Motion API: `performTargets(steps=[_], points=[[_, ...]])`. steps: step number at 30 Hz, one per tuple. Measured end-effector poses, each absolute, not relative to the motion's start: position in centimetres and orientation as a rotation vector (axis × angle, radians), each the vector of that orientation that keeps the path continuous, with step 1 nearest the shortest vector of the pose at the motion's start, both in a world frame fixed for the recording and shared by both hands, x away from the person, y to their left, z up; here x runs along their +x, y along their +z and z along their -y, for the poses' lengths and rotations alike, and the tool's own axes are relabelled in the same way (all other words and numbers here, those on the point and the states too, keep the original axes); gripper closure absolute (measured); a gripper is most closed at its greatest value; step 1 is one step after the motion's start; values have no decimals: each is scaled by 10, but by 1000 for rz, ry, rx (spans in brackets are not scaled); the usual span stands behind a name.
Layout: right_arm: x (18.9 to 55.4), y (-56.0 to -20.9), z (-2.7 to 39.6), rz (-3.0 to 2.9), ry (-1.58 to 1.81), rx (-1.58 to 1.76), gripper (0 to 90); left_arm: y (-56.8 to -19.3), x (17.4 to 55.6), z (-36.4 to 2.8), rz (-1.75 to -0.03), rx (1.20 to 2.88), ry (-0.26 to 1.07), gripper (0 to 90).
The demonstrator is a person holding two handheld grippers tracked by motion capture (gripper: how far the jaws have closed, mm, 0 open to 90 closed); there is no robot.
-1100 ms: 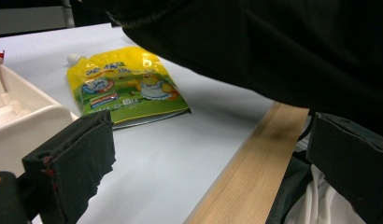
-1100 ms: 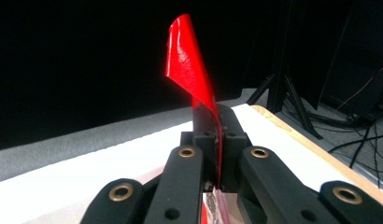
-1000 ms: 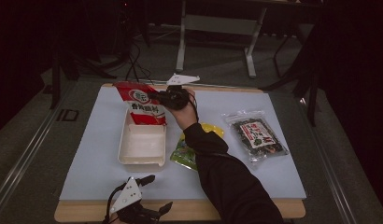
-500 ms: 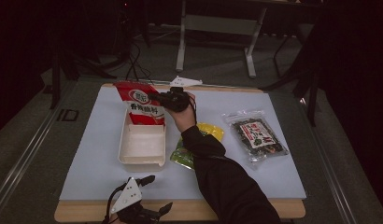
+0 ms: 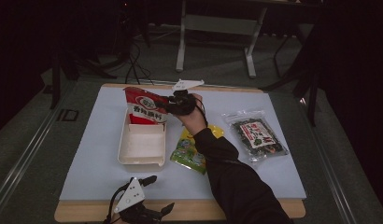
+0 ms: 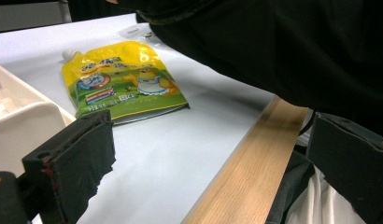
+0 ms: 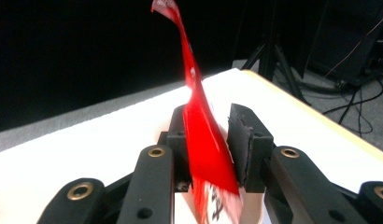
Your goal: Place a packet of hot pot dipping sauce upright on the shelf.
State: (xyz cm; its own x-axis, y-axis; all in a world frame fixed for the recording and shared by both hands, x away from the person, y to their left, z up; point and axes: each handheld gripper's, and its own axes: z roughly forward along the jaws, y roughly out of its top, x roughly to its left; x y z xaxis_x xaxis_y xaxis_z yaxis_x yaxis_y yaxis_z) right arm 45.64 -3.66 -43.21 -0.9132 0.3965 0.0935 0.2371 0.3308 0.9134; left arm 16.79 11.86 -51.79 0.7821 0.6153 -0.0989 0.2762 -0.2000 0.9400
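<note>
While my left gripper (image 5: 150, 196) rests wide apart at the table's (image 5: 273, 205) near edge, holding nothing | its view adds yellow-green pouch (image 6: 122, 84) print | white tray (image 5: 142, 144) centre-left | red packet (image 5: 145, 107) stands in the tray's far end | right gripper (image 5: 173, 105): jaws just loosening, packet (image 7: 203, 140) between them, its view shows a gap.

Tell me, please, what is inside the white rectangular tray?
The lower end of the red snack packet stands in the far end of the white rectangular tray. The near part looks bare. The tray floor behind the packet is covered.
</note>
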Motion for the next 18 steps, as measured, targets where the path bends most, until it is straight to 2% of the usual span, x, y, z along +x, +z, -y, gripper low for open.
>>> performTargets(steps=[12, 18], points=[[444, -431, 71, -2445, 1550, 614, 615, -519, 171, -115, -676, 1794, 352, 23], [441, -425, 93, -2441, 1513, 632, 631, -520, 173, -113, -680, 1795, 343, 23]])
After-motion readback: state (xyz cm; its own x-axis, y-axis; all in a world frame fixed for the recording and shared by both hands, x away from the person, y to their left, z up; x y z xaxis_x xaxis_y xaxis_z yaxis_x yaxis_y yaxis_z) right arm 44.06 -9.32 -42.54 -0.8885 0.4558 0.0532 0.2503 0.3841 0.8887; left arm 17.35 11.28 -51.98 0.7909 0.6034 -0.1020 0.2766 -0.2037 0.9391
